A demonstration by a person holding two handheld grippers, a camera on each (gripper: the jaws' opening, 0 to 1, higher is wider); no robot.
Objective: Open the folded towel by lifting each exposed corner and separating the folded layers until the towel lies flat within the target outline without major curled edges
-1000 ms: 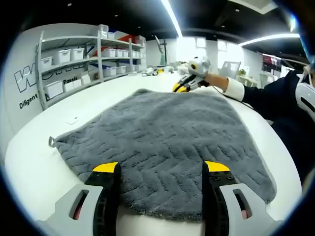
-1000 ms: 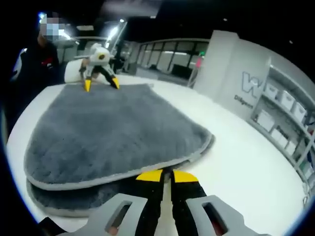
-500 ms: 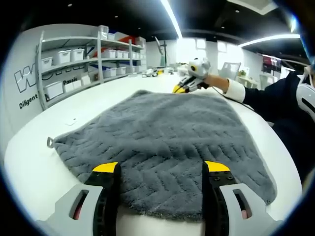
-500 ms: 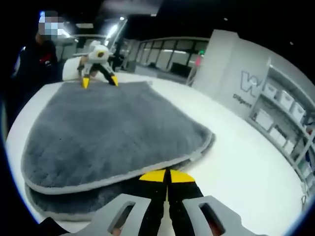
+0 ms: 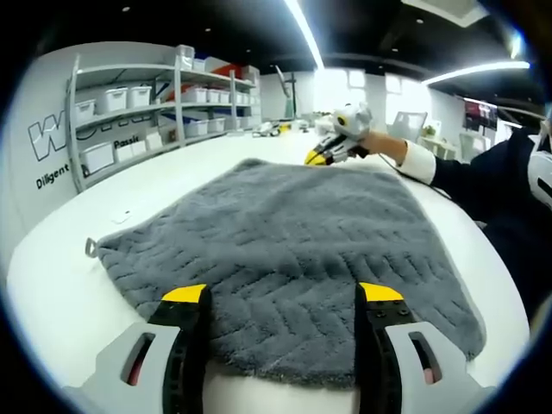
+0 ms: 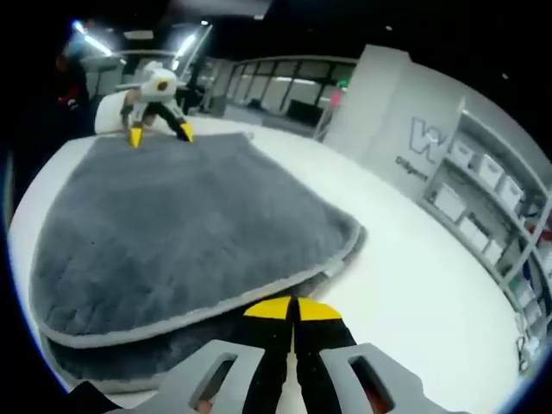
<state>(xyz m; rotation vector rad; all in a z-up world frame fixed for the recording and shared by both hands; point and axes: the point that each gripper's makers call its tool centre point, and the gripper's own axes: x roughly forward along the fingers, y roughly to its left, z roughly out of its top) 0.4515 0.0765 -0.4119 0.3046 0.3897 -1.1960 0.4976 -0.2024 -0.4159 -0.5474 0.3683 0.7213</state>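
Change: over the last second the right gripper view has drawn up and away a little from the towel; the gap between the top layer and the layer under it looks wider, while the left gripper view has hardly shifted.
Meaning: I judge the far fold is being peeled open from a pinched edge; the towel is still doubled, so unfolding is at an early stage.
Towel: grey, ribbed plush with a pale bound hem, lying on the white bench; in the left gripper view the towel spreads from the near jaws to the far edge, a small loop tag at its left corner.
Right hand-held gripper: jaws pressed together, yellow tips at the hem under the upper layer; it appears to pinch the towel's edge. Seen from the left gripper view, the right hand-held gripper sits at the towel's far edge, held by a hand with a white cuff.
Left hand-held gripper: jaws wide apart, straddling the near edge, yellow tips over the pile, gripping nothing. From the right gripper view, the left hand-held gripper stands at the opposite edge.
Surroundings: shelving with white bins beyond the bench.
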